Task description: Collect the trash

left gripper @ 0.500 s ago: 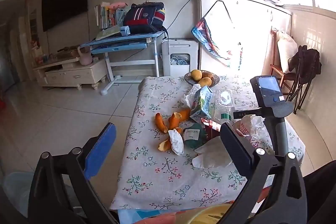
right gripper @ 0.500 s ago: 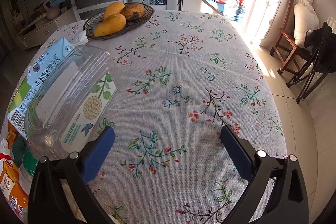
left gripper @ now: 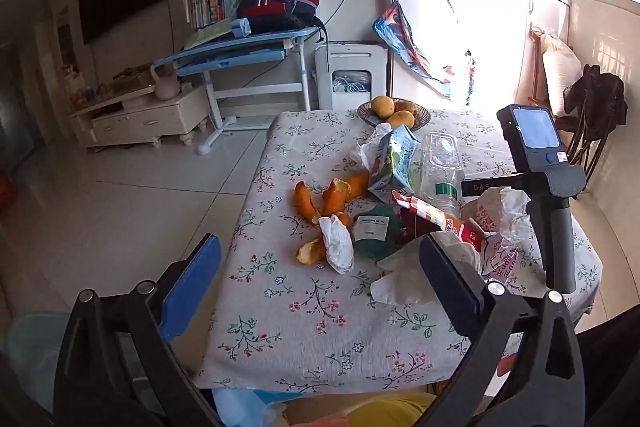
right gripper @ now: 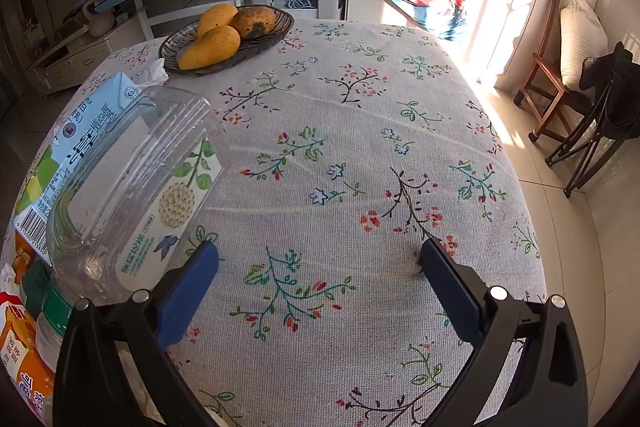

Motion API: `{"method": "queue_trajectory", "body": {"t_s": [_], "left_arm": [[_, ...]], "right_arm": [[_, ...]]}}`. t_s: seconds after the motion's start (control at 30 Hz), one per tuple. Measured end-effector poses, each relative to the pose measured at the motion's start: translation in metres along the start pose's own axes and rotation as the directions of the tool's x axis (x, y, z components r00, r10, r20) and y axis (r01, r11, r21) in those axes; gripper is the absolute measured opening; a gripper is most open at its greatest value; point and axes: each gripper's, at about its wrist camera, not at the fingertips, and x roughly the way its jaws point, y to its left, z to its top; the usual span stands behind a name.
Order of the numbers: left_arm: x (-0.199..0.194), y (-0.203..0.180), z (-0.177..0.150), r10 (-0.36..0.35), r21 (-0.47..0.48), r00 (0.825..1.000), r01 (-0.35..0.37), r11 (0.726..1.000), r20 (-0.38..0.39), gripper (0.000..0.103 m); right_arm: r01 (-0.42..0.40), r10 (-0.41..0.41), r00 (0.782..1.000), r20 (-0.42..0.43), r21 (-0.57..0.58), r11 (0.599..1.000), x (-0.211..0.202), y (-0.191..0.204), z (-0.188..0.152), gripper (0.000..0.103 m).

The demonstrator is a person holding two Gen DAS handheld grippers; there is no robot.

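Observation:
Trash lies in a heap on the floral tablecloth [left gripper: 288, 311]: orange peels [left gripper: 320, 197], crumpled tissue [left gripper: 338, 249], a blue-green carton [left gripper: 394, 159], a clear plastic bottle [left gripper: 440, 167], a red snack wrapper [left gripper: 436, 221], a dark green round lid [left gripper: 374, 229] and white paper wrappers [left gripper: 502, 223]. My left gripper [left gripper: 320, 287] is open and empty, above the table's near edge, short of the heap. My right gripper [right gripper: 320, 283] is open and empty over bare cloth, with the bottle [right gripper: 132, 187] and carton [right gripper: 76, 143] just left of its left finger.
A dish of mangoes [right gripper: 226, 35] stands at the table's far side. The right gripper's handle [left gripper: 548, 187] rises beside the heap. A pale blue bin [left gripper: 28, 351] sits low at the left. Chairs [right gripper: 560, 67] stand right of the table.
The left gripper's view has shifted slightly closer to the table and heap. The right gripper has barely moved. Both stay open.

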Motion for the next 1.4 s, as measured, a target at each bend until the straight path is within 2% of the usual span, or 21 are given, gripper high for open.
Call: {"method": "queue_trajectory", "body": {"t_s": [0.13, 0.27, 0.67, 0.77, 0.87, 0.97, 1.07, 1.2, 1.27, 1.3, 1.37, 1.4], "left_arm": [[0.011, 0.011, -0.003, 0.027, -0.026, 0.999, -0.028, 0.999, -0.028, 0.096], [0.0, 0.012, 0.001, 0.032, -0.051, 0.999, -0.033, 0.998, -0.013, 0.096], [0.001, 0.003, 0.0, 0.054, -0.035, 0.998, -0.054, 0.998, -0.014, 0.096], [-0.001, 0.004, 0.0, 0.061, -0.039, 0.998, -0.061, 0.997, -0.002, 0.096], [-0.004, 0.008, -0.003, 0.061, -0.05, 0.998, -0.061, 0.997, 0.003, 0.096], [-0.008, 0.01, -0.005, 0.06, -0.052, 0.998, -0.06, 0.997, 0.005, 0.096], [-0.013, 0.012, -0.007, 0.065, -0.046, 0.998, -0.064, 0.997, 0.015, 0.096], [-0.016, 0.019, -0.006, 0.074, -0.062, 0.997, -0.073, 0.995, 0.02, 0.096], [-0.017, 0.022, -0.006, 0.08, -0.067, 0.997, -0.078, 0.995, 0.019, 0.096], [-0.017, 0.023, -0.007, 0.084, -0.068, 0.996, -0.082, 0.994, 0.019, 0.096], [-0.017, 0.022, -0.007, 0.089, -0.064, 0.996, -0.088, 0.994, 0.015, 0.096], [-0.016, 0.022, -0.007, 0.091, -0.061, 0.996, -0.09, 0.994, 0.016, 0.096]], "right_arm": [[0.0, 0.0, 1.0, 0.0, 0.0, 1.0, 0.0, 0.0, 0.0, 0.096], [0.0, 0.0, 1.0, 0.0, 0.0, 1.0, 0.0, 0.0, 0.0, 0.096], [0.002, -0.002, 1.0, -0.001, 0.019, 1.0, 0.001, 0.0, 0.001, 0.097], [-0.012, 0.012, 0.999, -0.033, 0.006, 1.0, 0.0, -0.004, 0.006, 0.097], [0.016, -0.014, 0.999, -0.03, 0.07, 0.997, -0.017, -0.021, 0.003, 0.097], [0.004, -0.011, 0.997, 0.075, 0.1, 0.995, -0.068, -0.026, 0.001, 0.097], [-0.035, 0.023, 0.977, 0.213, 0.053, 0.998, -0.132, -0.015, -0.01, 0.097], [-0.085, 0.097, 0.935, 0.341, -0.048, 0.995, -0.195, 0.006, -0.063, 0.097], [-0.109, 0.136, 0.904, 0.406, -0.089, 0.99, -0.206, 0.015, -0.093, 0.097], [-0.12, 0.149, 0.895, 0.42, -0.096, 0.988, -0.206, 0.02, -0.102, 0.097], [-0.154, 0.176, 0.895, 0.411, -0.086, 0.984, -0.203, 0.028, -0.103, 0.097], [-0.165, 0.192, 0.885, 0.424, -0.101, 0.981, -0.205, 0.033, -0.102, 0.097]]}}
